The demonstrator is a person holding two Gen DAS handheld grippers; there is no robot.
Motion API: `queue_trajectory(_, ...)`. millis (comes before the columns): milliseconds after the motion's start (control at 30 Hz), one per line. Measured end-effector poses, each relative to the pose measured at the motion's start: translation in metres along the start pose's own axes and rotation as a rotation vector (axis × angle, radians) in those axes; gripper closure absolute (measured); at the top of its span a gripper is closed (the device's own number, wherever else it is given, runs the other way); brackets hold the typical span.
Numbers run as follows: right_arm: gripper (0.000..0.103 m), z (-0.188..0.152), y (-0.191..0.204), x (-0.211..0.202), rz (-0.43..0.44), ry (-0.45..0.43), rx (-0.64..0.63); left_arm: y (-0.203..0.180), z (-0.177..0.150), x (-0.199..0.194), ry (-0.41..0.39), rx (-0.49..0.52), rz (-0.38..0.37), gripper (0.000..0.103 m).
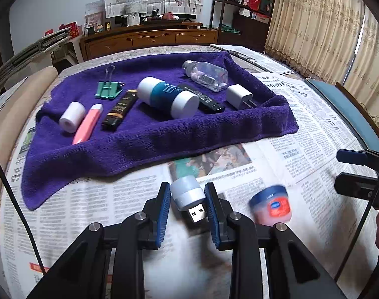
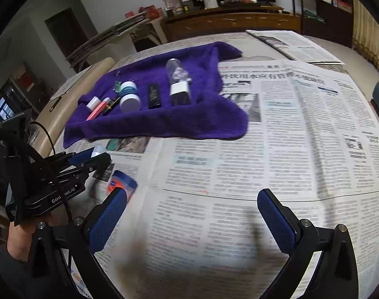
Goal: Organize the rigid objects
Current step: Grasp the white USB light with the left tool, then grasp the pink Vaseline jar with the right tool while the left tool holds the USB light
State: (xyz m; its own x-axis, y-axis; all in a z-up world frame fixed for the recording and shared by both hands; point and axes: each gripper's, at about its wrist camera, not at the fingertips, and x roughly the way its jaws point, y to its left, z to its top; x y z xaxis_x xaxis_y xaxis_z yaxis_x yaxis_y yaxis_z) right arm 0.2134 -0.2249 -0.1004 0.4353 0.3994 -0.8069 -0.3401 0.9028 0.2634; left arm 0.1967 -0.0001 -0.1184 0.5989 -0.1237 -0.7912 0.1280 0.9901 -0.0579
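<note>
My left gripper (image 1: pixel 188 194) is shut on a small white USB night light (image 1: pixel 188 196), held above the newspaper just in front of the purple towel (image 1: pixel 144 139). On the towel lie a white cap (image 1: pixel 71 116), a pink tube (image 1: pixel 87 124), a black tube (image 1: pixel 119 110), a green binder clip (image 1: pixel 108 88), a white and teal bottle (image 1: pixel 168 97), a black remote (image 1: pixel 201 98), a white charger (image 1: pixel 239 97) and a clear bottle (image 1: pixel 205 75). A small blue-lidded Vaseline jar (image 1: pixel 272 205) stands on the newspaper to the right. My right gripper (image 2: pixel 191 199) is open and empty over the newspaper; the jar (image 2: pixel 122 183) is by its left finger.
Newspapers (image 2: pixel 276 137) cover the table. A beige chair back (image 1: pixel 20 104) stands at the left edge and a blue chair (image 1: pixel 348 114) at the right. A wooden sideboard (image 1: pixel 149 39) and shelves stand behind the table.
</note>
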Motion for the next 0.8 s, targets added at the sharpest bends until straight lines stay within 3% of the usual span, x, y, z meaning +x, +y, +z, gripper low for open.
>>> queue_trajectory(200, 0.000, -0.004, 0.029, 0.015, 0.058, 0.010, -0.039, 0.017, -0.008, -0.012, 0.002, 0.003, 0.009, 0.076)
queue_trajectory(367, 0.000, -0.005, 0.060, 0.031, 0.029, 0.006, -0.103, 0.030, -0.013, -0.018, 0.001, 0.001, 0.008, 0.076)
queue_trajectory(533, 0.003, -0.007, 0.085, 0.052, -0.037, -0.003, -0.099, 0.038, -0.016, -0.020, -0.007, -0.017, -0.001, 0.076)
queue_trajectory(600, 0.005, -0.009, 0.094, 0.059, -0.109, -0.005, -0.121, 0.041, -0.017, -0.021, -0.008, -0.020, -0.010, 0.076)
queue_trajectory(700, 0.006, -0.014, 0.090, 0.059, -0.207, -0.021, -0.133, 0.044, -0.018, -0.022, -0.011, -0.031, -0.016, 0.076)
queue_trajectory(800, 0.006, -0.015, 0.076, 0.054, -0.226, -0.030, -0.116, 0.045, -0.018, -0.022, -0.008, -0.034, -0.019, 0.076)
